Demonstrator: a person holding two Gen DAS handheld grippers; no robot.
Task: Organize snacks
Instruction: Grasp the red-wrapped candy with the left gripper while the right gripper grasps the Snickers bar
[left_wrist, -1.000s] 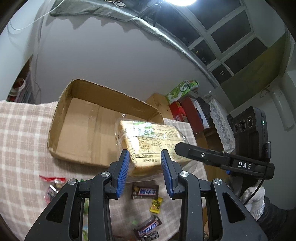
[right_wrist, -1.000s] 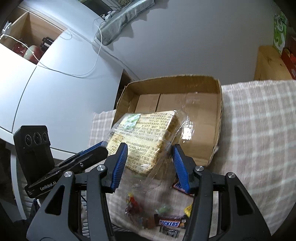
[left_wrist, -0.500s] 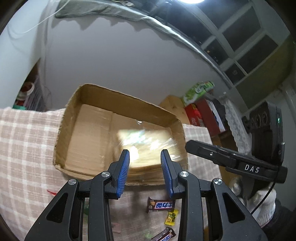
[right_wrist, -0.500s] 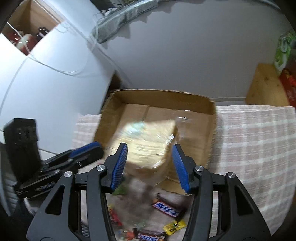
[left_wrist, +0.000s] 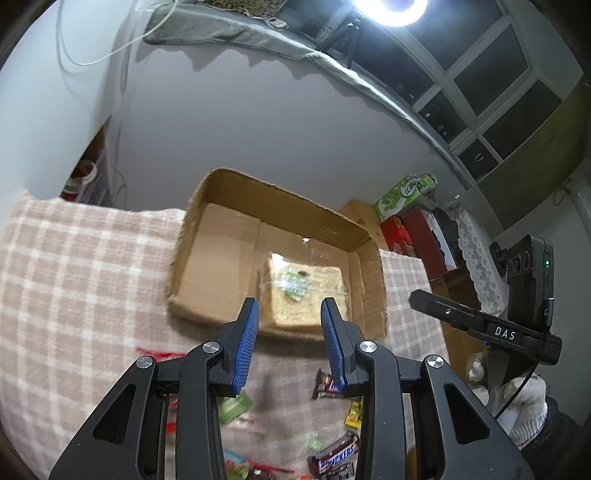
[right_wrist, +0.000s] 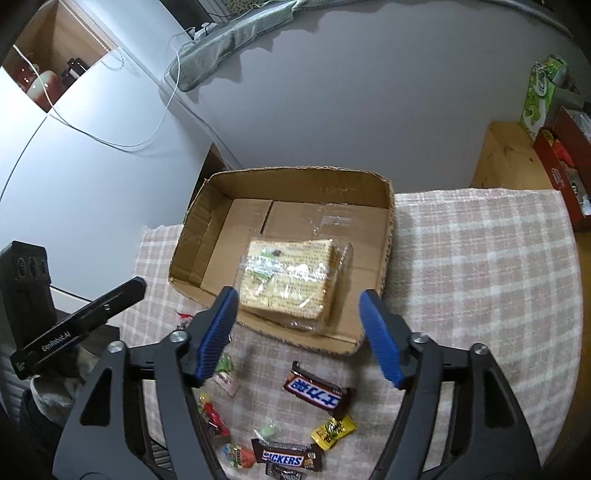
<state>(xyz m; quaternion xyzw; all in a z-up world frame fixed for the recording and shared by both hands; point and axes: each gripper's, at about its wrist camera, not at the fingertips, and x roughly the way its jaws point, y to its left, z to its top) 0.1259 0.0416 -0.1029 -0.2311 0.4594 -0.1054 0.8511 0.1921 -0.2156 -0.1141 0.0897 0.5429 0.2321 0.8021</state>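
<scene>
A clear-wrapped loaf of sliced bread (right_wrist: 291, 280) lies flat in the near right part of the open cardboard box (right_wrist: 295, 173). My right gripper (right_wrist: 298, 295) hovers just in front of and above it. Its jaws are opening, and nothing is pressed between the blue pads. My left gripper (left_wrist: 290, 306) hangs over the box's near wall (left_wrist: 221, 314) with a narrow empty gap between its pads; the bread (left_wrist: 306, 291) shows beyond them. Loose sweets lie on the cloth near me: a Snickers bar (right_wrist: 286, 458), a blue-labelled chocolate bar (right_wrist: 317, 393) and a yellow candy (right_wrist: 332, 432).
The box sits on a pink checked cloth (right_wrist: 480, 277) over the table. A wooden cabinet (right_wrist: 509, 158) with a green carton (right_wrist: 539, 96) and a red box (right_wrist: 565, 162) stands to the right. A gloved hand (left_wrist: 524, 402) holds the other gripper at the right edge.
The bread, held up in front of the box a second ago, now lies inside it. The right jaws have spread wide and let it go. Both grippers have drawn back.
</scene>
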